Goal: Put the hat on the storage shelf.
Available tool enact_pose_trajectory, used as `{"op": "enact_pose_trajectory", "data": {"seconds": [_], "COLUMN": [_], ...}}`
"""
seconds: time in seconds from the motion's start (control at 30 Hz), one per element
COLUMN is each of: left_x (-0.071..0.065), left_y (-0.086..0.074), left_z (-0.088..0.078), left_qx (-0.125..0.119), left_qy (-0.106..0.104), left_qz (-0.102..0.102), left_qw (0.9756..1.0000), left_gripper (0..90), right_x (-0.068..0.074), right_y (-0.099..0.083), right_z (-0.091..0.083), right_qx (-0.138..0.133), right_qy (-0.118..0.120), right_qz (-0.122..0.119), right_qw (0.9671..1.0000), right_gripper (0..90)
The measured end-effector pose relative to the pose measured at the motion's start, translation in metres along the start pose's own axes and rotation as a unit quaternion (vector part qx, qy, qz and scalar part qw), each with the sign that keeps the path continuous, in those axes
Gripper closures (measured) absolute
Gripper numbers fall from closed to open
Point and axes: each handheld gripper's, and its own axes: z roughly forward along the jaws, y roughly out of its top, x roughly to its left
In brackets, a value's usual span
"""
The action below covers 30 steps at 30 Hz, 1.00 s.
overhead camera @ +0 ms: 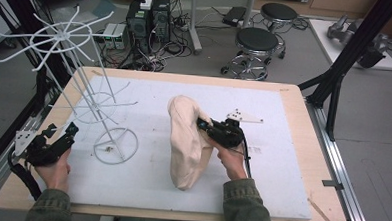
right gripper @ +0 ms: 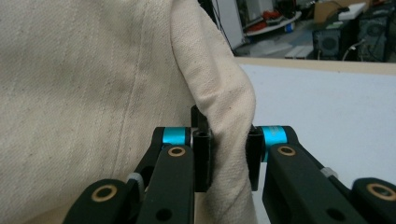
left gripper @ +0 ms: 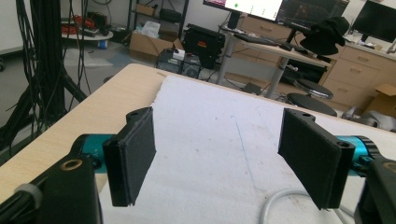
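Right of the white wire rack (overhead camera: pixel 84 93), the right gripper (overhead camera: pixel 203 126) is pinching a fold of the cream cloth bag (overhead camera: pixel 186 140) and holding it up w/ its lower end on the white mat (overhead camera: pixel 282 144). Step looks like lifting; next prob. calls for carrying the bag left toward the rack arms. Left gripper (overhead camera: pixel 63 134), jaws spread & holding nothing, is waiting just left of the rack base. Right gripper view is showing pads (right gripper: pixel 203 161) clamped on a fold; high view is giving the bag's full shape.
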Motion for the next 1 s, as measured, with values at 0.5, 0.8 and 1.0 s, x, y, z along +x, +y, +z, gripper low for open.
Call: {"op": "enact_pose_trajectory", "data": {"seconds": [0.5, 0.8, 1.0], "left_x": [0.000, 0.000, 0.000], "left_y": [0.000, 0.000, 0.000], "left_z": [0.001, 0.001, 0.001], "left_qx": [0.000, -0.003, -0.003], "left_qy": [0.000, 0.002, 0.000], "left_qz": [-0.002, -0.004, -0.006], "left_qw": [1.0000, 1.0000, 1.0000], "left_gripper": [27.4, 27.4, 27.4], "right_x": [0.004, 0.014, 0.018], "right_y": [0.017, 0.030, 0.046], "right_z": [-0.011, -0.012, -0.018], "right_qx": [-0.024, -0.031, -0.040], "right_qy": [0.084, 0.103, 0.098], "right_qz": [-0.010, -0.019, -0.026], "right_qw": [0.9961, 0.9940, 0.9941], "right_gripper": [79.2, 78.8, 78.2]}}
